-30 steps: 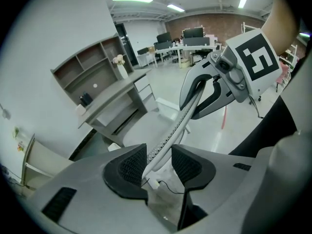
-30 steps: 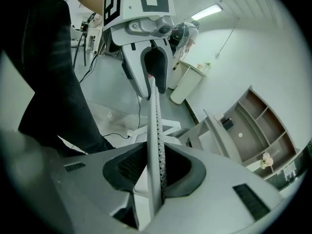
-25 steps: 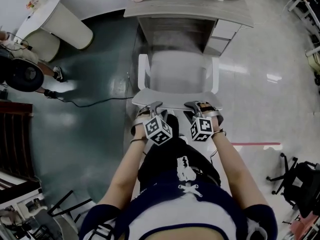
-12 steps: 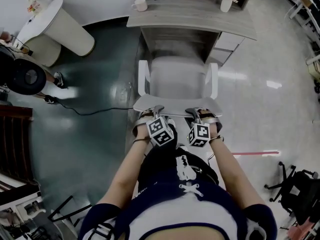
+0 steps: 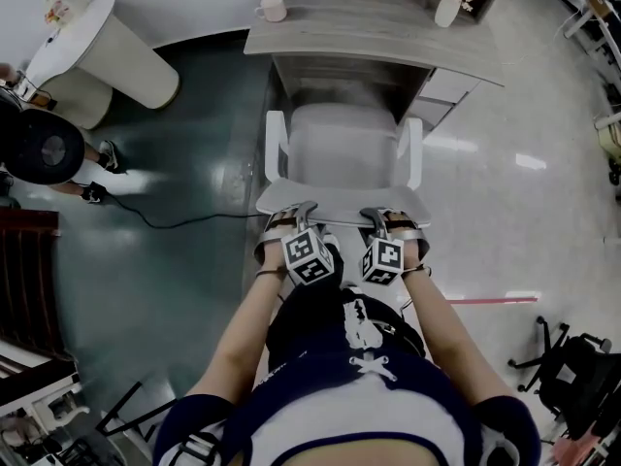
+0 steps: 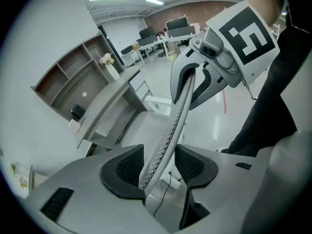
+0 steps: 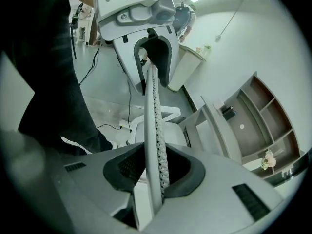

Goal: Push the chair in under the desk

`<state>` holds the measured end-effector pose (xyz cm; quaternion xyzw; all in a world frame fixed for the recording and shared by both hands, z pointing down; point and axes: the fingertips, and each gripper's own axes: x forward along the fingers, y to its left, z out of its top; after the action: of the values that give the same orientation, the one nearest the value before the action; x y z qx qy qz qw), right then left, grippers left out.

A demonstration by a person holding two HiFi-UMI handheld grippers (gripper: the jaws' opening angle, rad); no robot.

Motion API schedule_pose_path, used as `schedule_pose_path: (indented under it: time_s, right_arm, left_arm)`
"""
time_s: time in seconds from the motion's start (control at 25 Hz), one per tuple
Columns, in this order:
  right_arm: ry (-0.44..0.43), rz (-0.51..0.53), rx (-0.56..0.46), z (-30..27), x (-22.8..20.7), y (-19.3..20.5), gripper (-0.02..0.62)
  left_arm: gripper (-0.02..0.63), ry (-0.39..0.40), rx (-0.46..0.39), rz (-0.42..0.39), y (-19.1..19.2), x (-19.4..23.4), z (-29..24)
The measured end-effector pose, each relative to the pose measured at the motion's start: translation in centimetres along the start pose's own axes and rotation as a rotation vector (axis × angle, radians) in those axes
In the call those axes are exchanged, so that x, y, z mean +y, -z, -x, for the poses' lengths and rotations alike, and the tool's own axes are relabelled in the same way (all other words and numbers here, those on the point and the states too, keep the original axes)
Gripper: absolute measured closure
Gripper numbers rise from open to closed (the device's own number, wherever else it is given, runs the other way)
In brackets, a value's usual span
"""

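Note:
A white chair point(image 5: 344, 149) stands in front of the grey desk point(image 5: 378, 32), its seat facing the opening under the desk top. Both grippers sit on the top edge of the backrest point(image 5: 340, 198). My left gripper point(image 5: 303, 212) straddles that edge point(image 6: 170, 130); its jaws point(image 6: 158, 167) have just been opening and stand open, with a gap beside the edge. My right gripper point(image 5: 378, 216) has closed a little, and its pads point(image 7: 155, 169) press on the perforated backrest edge point(image 7: 153, 116).
On the desk are a mug point(image 5: 273, 8) and a vase of flowers point(image 5: 449, 6). A drawer unit point(image 5: 441, 85) stands under its right side. A white round bin point(image 5: 107, 42) and a floor cable point(image 5: 184, 219) lie left. A black office chair point(image 5: 582, 367) is at bottom right.
Both grippers and the chair have moved forward toward the desk, which now sits nearer in the head view. The person has stepped along behind the chair.

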<state>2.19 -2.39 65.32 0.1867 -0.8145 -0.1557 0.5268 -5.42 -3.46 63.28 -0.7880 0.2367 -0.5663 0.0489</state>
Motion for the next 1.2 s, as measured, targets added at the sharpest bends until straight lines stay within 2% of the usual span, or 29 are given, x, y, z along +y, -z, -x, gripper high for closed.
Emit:
schedule_pose_path:
  time_s: [0.2,0.48,0.6,1.2]
  right_arm:
    - [-0.002,-0.035,0.013,-1.5,-2.1,-0.3,0.511]
    - [-0.003,-0.037,0.029,-3.1,-4.8,-0.3,0.512]
    - [0.008,-0.035,0.034,-3.5,-5.7,-0.1,0.514]
    - [0.039,-0.027,0.079,-6.3,-10.3,1.0,0.52]
  left_arm:
    - [0.4,0.0,-0.003,0.005,0.1,2.6,-1.2]
    - [0.416,-0.022,-0.039,0.007,-0.3,5.3,-2.4]
    - [0.416,-0.005,-0.037,0.008,-0.7,6.1,-2.9]
    - [0.423,-0.016,-0.09,-0.061,-2.0,10.8,-5.1]
